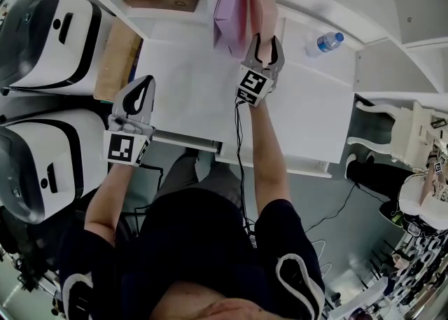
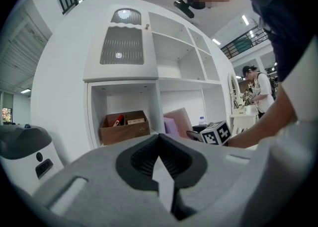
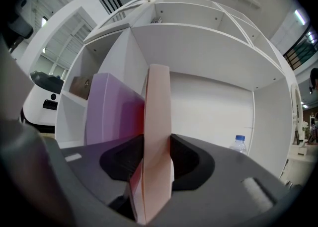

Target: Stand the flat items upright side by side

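While pinching the flat pink book [image 3: 158,121] upright with the right gripper [image 1: 264,38], right beside the standing flat purple book [image 3: 112,116]: almost done. Just need to let go. Nothing in the closed left gripper [image 1: 143,84].

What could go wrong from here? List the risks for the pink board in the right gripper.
1. The right gripper is shut on the thin pink flat board at its near edge only; released, it may topple toward the open side, where the clear plastic water bottle stands.
2. The purple flat board stands close beside it; a sideways nudge could tip it.
3. The left gripper is shut and apart, steadying neither board.
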Action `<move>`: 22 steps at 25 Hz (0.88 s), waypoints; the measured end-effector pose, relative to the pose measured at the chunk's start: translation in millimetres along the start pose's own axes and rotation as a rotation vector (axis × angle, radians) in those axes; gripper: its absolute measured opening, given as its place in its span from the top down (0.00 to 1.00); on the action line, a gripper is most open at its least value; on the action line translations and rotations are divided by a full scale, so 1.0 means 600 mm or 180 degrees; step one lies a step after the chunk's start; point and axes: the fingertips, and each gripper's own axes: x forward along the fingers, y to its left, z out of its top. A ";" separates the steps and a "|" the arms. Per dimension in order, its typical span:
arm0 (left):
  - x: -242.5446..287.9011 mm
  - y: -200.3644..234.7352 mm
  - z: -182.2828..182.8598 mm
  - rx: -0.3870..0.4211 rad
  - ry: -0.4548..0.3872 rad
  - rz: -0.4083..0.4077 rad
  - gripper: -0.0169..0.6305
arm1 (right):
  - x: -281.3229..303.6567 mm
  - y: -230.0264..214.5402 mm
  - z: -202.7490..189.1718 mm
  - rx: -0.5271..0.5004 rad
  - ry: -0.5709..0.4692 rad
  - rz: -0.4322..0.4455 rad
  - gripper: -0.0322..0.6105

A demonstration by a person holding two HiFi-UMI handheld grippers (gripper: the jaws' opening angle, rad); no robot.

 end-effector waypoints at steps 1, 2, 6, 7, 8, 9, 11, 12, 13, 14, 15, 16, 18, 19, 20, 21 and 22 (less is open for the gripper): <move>0.000 -0.001 -0.001 -0.0003 0.0001 -0.0002 0.97 | 0.000 0.003 -0.005 0.0015 0.0039 0.0023 0.70; 0.001 -0.001 -0.002 -0.0004 0.0002 -0.0003 0.97 | 0.001 0.005 -0.010 0.0032 0.0083 0.0048 0.69; 0.003 -0.001 -0.005 -0.0009 0.0005 -0.0014 0.97 | 0.005 0.017 -0.031 0.0089 0.0281 0.0155 0.69; 0.003 -0.002 -0.005 -0.0014 0.0006 -0.0015 0.97 | 0.006 0.020 -0.036 0.0093 0.0327 0.0179 0.69; 0.003 -0.002 -0.006 -0.0019 0.0006 -0.0015 0.97 | 0.006 0.023 -0.041 0.0090 0.0359 0.0196 0.69; 0.003 -0.002 -0.007 -0.0024 0.0006 -0.0016 0.97 | 0.005 0.026 -0.043 0.0081 0.0374 0.0206 0.69; 0.003 -0.002 -0.008 -0.0031 0.0008 -0.0020 0.97 | 0.004 0.031 -0.044 0.0048 0.0388 0.0221 0.69; 0.002 -0.003 -0.009 -0.0033 0.0011 -0.0022 0.97 | 0.003 0.036 -0.044 0.0022 0.0401 0.0240 0.69; 0.002 -0.003 -0.011 -0.0034 0.0015 -0.0023 0.97 | 0.001 0.042 -0.045 -0.0008 0.0413 0.0273 0.69; 0.002 -0.003 -0.012 -0.0035 0.0018 -0.0025 0.97 | -0.001 0.048 -0.046 -0.0037 0.0421 0.0315 0.69; 0.001 -0.003 -0.013 -0.0037 0.0019 -0.0026 0.97 | -0.003 0.053 -0.047 -0.0059 0.0425 0.0352 0.69; 0.001 -0.003 -0.014 -0.0041 0.0018 -0.0025 0.97 | -0.004 0.056 -0.048 -0.0072 0.0428 0.0377 0.69; 0.000 -0.001 -0.013 -0.0048 0.0011 -0.0021 0.97 | -0.005 0.059 -0.045 -0.0094 0.0432 0.0407 0.68; 0.000 0.000 -0.013 -0.0048 0.0010 -0.0020 0.97 | -0.005 0.061 -0.042 -0.0117 0.0431 0.0430 0.68; -0.001 0.000 -0.013 -0.0048 0.0011 -0.0019 0.97 | -0.005 0.065 -0.040 -0.0152 0.0427 0.0465 0.68; -0.001 -0.001 -0.013 -0.0048 0.0011 -0.0019 0.97 | -0.005 0.071 -0.039 -0.0201 0.0423 0.0508 0.68; -0.001 -0.001 -0.013 -0.0050 0.0009 -0.0020 0.97 | -0.005 0.076 -0.039 -0.0259 0.0424 0.0554 0.67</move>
